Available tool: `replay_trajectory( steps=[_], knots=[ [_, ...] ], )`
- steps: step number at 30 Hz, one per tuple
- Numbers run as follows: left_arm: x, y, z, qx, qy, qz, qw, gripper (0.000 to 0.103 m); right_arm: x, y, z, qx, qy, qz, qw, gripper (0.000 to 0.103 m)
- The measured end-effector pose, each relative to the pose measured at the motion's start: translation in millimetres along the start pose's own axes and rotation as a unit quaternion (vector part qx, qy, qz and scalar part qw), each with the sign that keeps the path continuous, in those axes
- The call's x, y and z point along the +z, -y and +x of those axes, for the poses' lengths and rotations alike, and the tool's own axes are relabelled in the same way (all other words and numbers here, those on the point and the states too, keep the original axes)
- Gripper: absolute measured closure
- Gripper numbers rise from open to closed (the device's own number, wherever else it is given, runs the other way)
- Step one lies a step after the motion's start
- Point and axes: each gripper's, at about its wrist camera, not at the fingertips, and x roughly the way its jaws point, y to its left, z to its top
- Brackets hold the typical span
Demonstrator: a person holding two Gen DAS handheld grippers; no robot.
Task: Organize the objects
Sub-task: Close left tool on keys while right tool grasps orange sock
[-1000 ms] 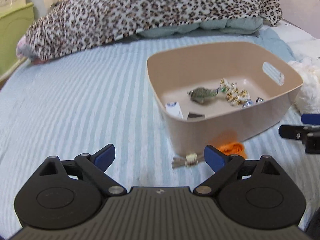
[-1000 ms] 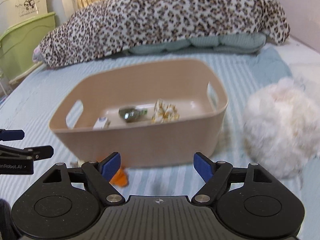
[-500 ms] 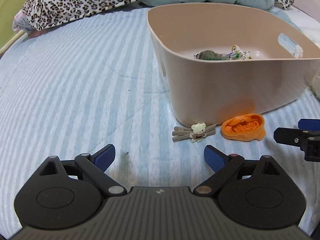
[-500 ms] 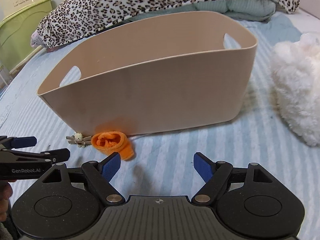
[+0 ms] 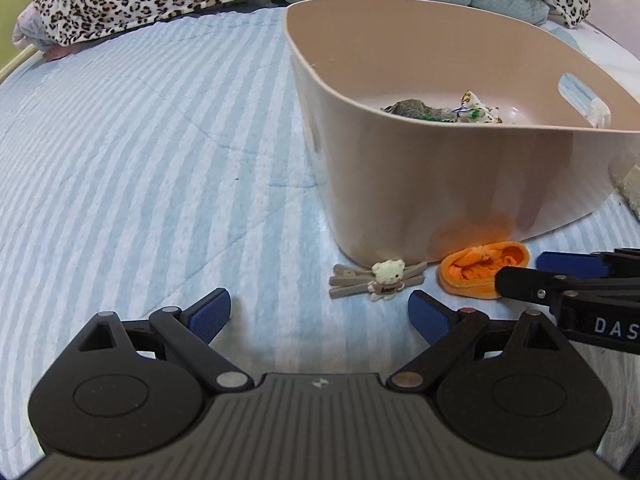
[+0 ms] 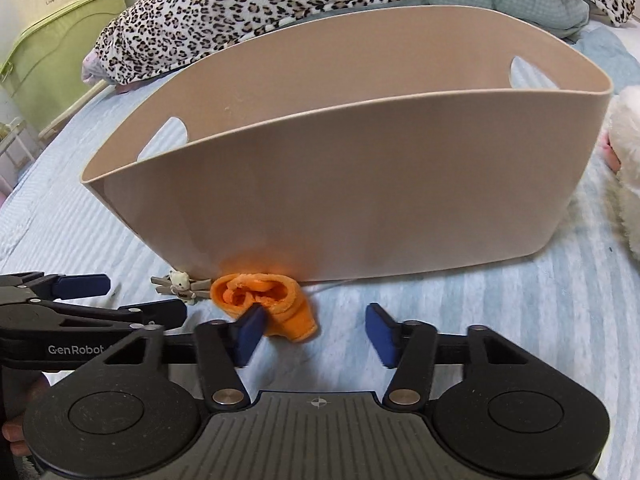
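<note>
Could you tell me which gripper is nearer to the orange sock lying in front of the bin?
Right. The right gripper has one finger at the orange sock; the left gripper is off to its side, facing the bear clip.

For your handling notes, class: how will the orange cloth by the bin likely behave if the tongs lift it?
The orange cloth lies rolled in soft folds, so it will probably flop and unroll when lifted. It looks fleecy, so likely light and easy to grip, not slippery. It should not roll or break.
</note>
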Motion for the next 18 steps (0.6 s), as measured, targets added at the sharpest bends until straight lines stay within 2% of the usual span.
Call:
replay_trajectory(
  steps=[2, 4, 9, 12, 15, 17, 18],
  knots=[
    [1.7, 2.3, 2.1, 0.0, 0.003, 0.003, 1.0, 0.007, 1.2, 0.1, 0.2, 0.002, 0.0, -0.006, 1.0, 0.069],
    [3.2, 4.1, 3.5, 0.0, 0.006, 0.003, 1.0, 0.007, 1.7, 0.3, 0.4, 0.005, 0.0, -0.011, 1.0, 0.088],
    [9.7, 5.7, 12.4, -0.01, -0.002, -0.013, 0.9999, 0.007, 0.8, -4.4, 0.8, 0.004, 0.001, -0.026, 1.0, 0.092],
    [13.6, 9.6, 14.3, -0.004, -0.001, -0.012, 0.9999, 0.007, 2.0, -3.8, 3.2, 0.008, 0.0, -0.022, 1.0, 0.091],
    [15.9, 13.3, 14.9, 0.005, 0.001, -0.004, 1.0, 0.007, 4.8, -0.1, 6.4, 0.016, 0.0, -0.002, 1.0, 0.069],
    [15.9, 14.0, 12.8, 0.009, 0.004, -0.002, 0.9999, 0.008, 5.3, 0.8, 8.7, 0.016, 0.0, 0.0, 1.0, 0.068],
    [15.7, 14.1, 11.0, 0.008, 0.005, -0.003, 1.0, 0.012, 4.6, 0.1, 9.8, 0.014, 0.001, -0.004, 1.0, 0.068]
  ],
)
